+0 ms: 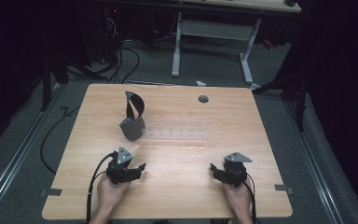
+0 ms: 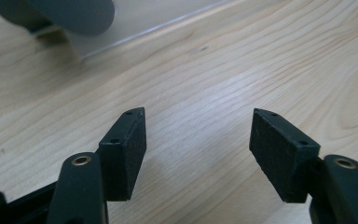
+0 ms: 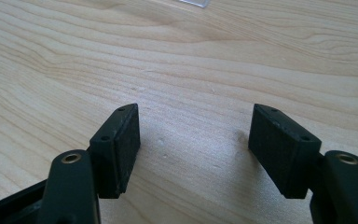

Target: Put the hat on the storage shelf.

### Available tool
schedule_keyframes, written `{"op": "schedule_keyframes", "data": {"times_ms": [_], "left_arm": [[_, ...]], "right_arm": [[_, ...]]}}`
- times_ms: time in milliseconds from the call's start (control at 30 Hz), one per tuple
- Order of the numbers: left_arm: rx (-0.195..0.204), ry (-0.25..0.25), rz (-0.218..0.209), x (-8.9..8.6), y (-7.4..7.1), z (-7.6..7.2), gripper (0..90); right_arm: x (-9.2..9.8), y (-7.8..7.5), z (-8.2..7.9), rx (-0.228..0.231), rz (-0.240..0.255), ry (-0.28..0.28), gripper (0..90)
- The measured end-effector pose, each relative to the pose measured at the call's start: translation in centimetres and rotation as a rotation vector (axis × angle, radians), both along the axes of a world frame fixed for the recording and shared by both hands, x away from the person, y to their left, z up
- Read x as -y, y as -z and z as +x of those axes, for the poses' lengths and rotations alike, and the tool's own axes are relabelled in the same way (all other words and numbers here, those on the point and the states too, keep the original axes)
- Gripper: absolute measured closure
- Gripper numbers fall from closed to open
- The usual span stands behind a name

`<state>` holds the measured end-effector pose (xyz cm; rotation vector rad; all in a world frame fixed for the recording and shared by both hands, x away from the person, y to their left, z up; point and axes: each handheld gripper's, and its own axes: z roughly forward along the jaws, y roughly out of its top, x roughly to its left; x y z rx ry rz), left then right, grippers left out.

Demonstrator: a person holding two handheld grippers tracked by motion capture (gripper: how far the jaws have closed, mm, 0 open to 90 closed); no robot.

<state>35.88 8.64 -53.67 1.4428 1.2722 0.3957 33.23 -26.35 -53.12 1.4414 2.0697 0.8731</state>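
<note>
We are holding the left tool [image 1: 139, 169] and right tool [image 1: 215, 170] low over the wooden surface [image 1: 182, 154], both with jaws spread and empty. Farther off, a grey curled holder [image 1: 133, 119] is standing beside a clear strip [image 1: 177, 133].

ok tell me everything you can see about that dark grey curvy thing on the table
The dark grey object stands upright on the wooden table, left of centre toward the far side. It looks like a matte band twisted into a loop above a wider, cup-like base. Its base sits at the left end of a clear plastic strip. No gripper touches it; the left gripper is nearest. In the left gripper view its rounded edge shows.
</note>
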Motion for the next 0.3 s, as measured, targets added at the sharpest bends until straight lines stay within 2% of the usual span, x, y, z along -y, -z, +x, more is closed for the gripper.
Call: {"op": "schedule_keyframes", "data": {"times_ms": [67,100,133,300], "left_arm": [[-0.005,-0.012,0.046,0.20,0.78,0.14,36.0],[0.006,-0.014,0.025,0.11,0.93,0.10,33.9],[-0.004,-0.020,0.004,0.00,0.96,0.14,33.7],[-0.013,-0.017,-0.004,-0.08,0.95,0.18,32.2]], "right_arm": [[0.00,0.00,0.00,0.000,0.000,0.000,34.1],[0.01,0.00,0.01,0.001,-0.001,-0.001,34.1],[-0.01,0.00,-0.01,0.000,0.000,0.001,34.1],[-0.01,0.00,-0.01,0.000,0.000,0.000,34.1]]}}
